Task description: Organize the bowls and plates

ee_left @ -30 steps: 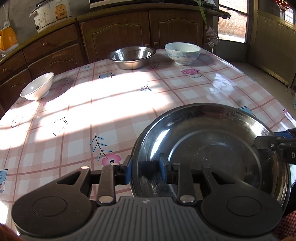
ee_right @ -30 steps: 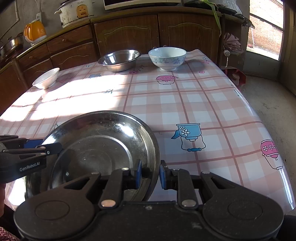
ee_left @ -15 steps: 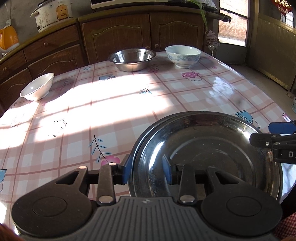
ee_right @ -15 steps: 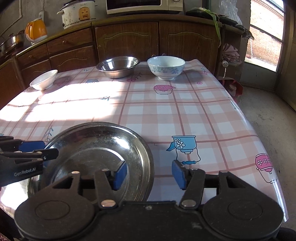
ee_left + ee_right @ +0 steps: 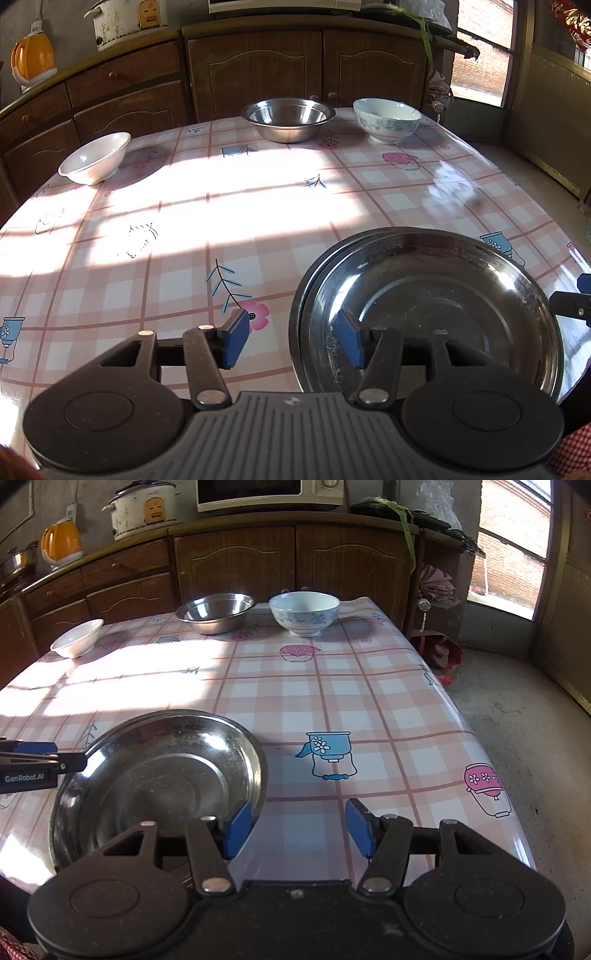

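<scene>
Hidden behind both black gripper bodies: the near edge of the steel plate (image 5: 424, 314), shallow, round and scuffed, with bright glints across its dark well. Resting flat near the front edge of the worktop (image 5: 221, 206), on a pink check cloth. Visible beneath it only as a second rim along the far-left side: another plate; impossible to tell whether more lie below.

Straddling the plate's left rim without pinching it: the left gripper (image 5: 291, 343), blue fingers (image 5: 236, 343) spread and just now opening, one pad outside the rim, the other over the well. At the plate's right rim: the right gripper (image 5: 299, 829), fingers (image 5: 360, 829) wide apart after opening, with little but bare cloth between them; the left pad against the plate's edge in the picture, contact hard to judge. Cut off at the frame edges: each gripper as seen from the other's camera.

Well beyond the plate, near the worktop's far edge: a steel bowl (image 5: 288, 118) and, beside it, a blue-patterned bowl (image 5: 386, 120). Far to the plate's left: a white bowl (image 5: 94, 158). Behind all of it, brown cabinets (image 5: 255, 70).
</scene>
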